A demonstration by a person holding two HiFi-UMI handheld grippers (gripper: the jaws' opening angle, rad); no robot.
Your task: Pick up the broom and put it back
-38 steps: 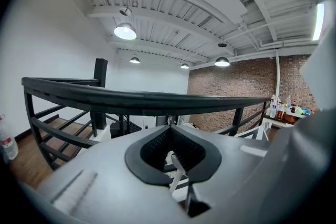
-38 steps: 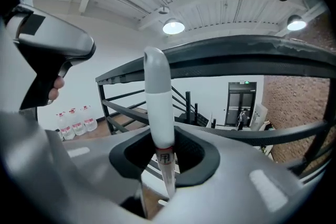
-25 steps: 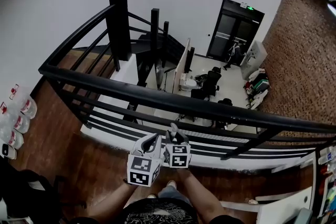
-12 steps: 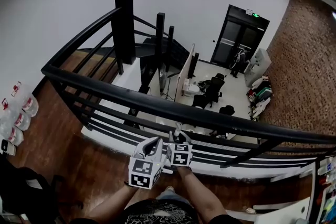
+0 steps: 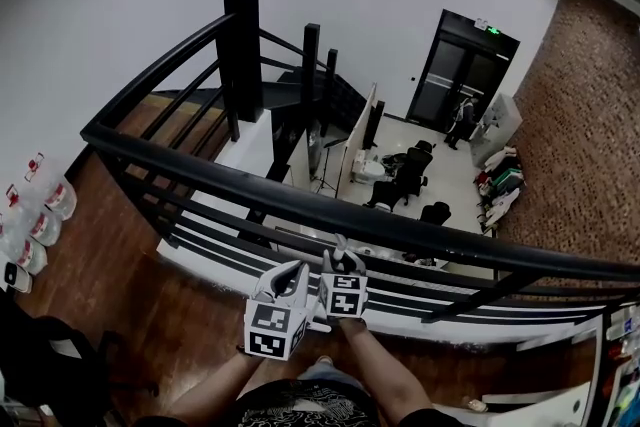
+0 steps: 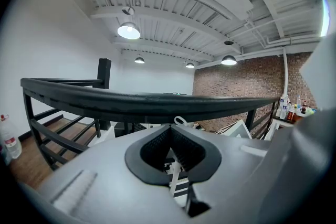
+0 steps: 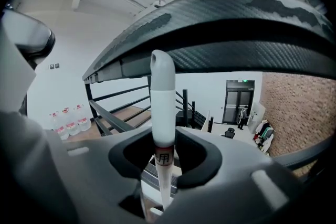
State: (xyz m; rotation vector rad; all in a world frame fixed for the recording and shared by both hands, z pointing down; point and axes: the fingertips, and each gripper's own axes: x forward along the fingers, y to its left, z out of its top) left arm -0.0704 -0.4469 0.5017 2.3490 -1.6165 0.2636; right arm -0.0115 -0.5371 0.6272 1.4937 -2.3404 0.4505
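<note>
The dark wooden floor (image 5: 190, 315) of the upper landing carries a black railing (image 5: 300, 200) along its open edge. A row of water bottles (image 5: 35, 220) stands on it against the white wall at the left. Beyond the edge, a pale lower floor (image 5: 450, 177) bears black office chairs (image 5: 400, 173) and a white partition (image 5: 365, 127).

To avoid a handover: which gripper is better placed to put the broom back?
Right. The right gripper grips the broom handle upright between its jaws; the left gripper is shut on nothing.
</note>
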